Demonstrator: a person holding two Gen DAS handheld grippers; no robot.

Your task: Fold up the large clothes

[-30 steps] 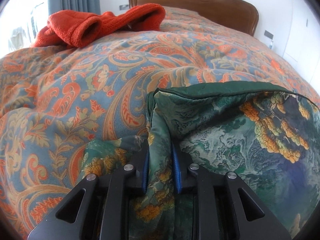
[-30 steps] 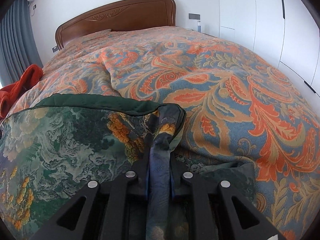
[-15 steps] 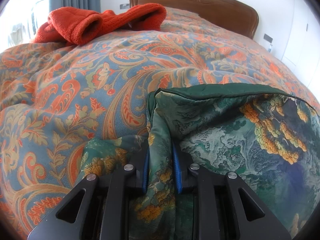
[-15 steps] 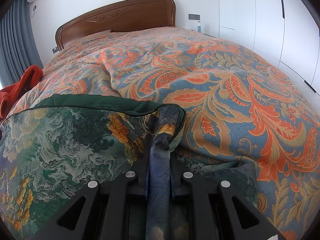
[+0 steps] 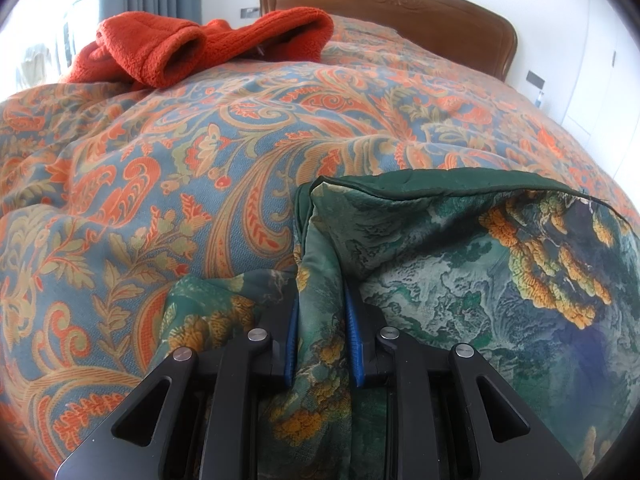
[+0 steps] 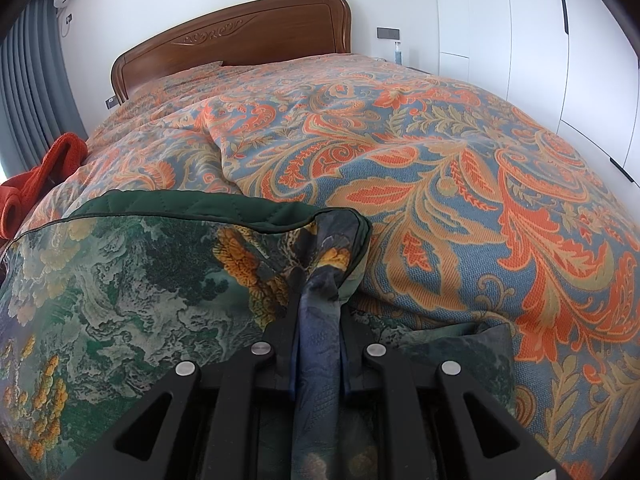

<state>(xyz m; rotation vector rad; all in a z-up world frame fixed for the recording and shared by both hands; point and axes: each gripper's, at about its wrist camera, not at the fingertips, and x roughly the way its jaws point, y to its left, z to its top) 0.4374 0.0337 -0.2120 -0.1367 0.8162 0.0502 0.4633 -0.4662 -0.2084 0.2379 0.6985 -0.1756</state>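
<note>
Bed [image 6: 460, 200] under paisley cover, green garment [image 5: 460, 260] (landscape print) laid across it.
Left gripper [image 5: 322, 300] and right gripper [image 6: 320, 304] fingers each pinch a bunched corner of it.

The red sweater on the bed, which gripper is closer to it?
Left. The left gripper pinches the green quilted garment with the red sweater up ahead. From the right gripper, gripping the other corner, the sweater sits far off at the left edge.

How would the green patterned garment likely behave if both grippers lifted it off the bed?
The green garment bunches between the left gripper, so it would probably sag. Its quilted lining suggests some weight. The fabric pinched in the right gripper looks smooth, possibly slippery.
</note>
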